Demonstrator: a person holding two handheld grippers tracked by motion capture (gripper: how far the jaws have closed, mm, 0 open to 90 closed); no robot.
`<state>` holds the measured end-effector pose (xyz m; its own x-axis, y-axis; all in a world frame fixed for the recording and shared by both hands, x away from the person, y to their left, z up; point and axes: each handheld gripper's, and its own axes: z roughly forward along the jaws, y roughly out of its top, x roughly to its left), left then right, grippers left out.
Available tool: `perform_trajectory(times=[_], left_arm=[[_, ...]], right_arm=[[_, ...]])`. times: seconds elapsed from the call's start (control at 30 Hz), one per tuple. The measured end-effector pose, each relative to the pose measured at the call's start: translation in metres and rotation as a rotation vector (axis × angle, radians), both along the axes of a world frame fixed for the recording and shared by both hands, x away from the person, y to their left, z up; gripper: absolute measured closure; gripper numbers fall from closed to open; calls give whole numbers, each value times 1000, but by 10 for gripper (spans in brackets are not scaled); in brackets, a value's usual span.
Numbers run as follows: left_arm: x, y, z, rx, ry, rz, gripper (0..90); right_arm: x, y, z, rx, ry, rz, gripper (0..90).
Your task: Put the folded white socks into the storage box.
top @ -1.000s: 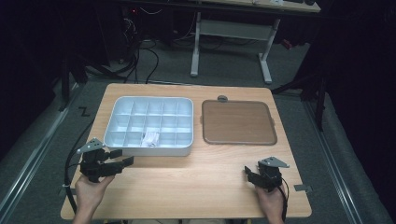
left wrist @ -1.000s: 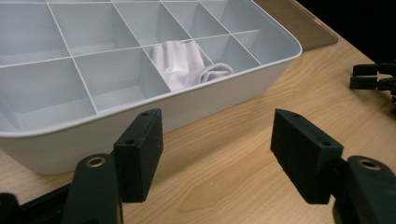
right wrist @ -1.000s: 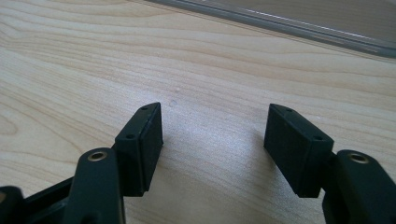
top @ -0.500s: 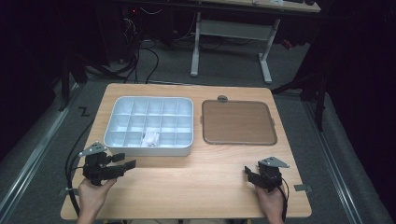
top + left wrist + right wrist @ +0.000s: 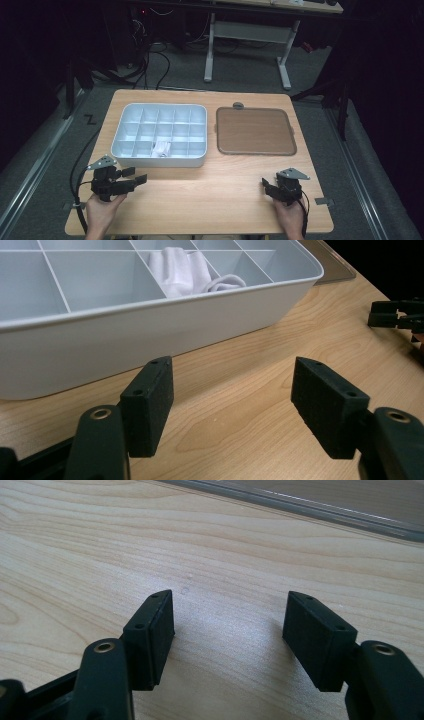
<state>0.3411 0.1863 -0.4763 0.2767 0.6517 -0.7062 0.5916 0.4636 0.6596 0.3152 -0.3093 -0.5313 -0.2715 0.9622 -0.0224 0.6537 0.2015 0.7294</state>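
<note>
The left gripper [image 5: 141, 179] has edged slightly toward the compartment tray [image 5: 150, 159], jaws spread and empty; the white cloth [image 5: 186, 271] lies unreached.

high view: from above the near side, looks forward and down at the whole table [image 5: 200, 200] | left gripper view: low and close, faces the white tray [image 5: 150, 335] | right gripper view: low, close, faces far | shared: table top, tray

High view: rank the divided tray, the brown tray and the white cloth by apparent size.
1. Divided tray
2. Brown tray, slightly smaller; close enough that the ranking is unsure
3. White cloth, by far smallest
</note>
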Motion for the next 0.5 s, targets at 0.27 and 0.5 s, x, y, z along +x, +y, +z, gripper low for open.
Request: perform_trajectory(times=[0.27, 0.5], left_arm=[[0, -2, -6, -5, 12, 3, 340], [1, -7, -12, 12, 20, 1, 340]], right_arm=[[0, 0, 0, 0, 1, -1, 377], [0, 0, 0, 0, 1, -2, 377]])
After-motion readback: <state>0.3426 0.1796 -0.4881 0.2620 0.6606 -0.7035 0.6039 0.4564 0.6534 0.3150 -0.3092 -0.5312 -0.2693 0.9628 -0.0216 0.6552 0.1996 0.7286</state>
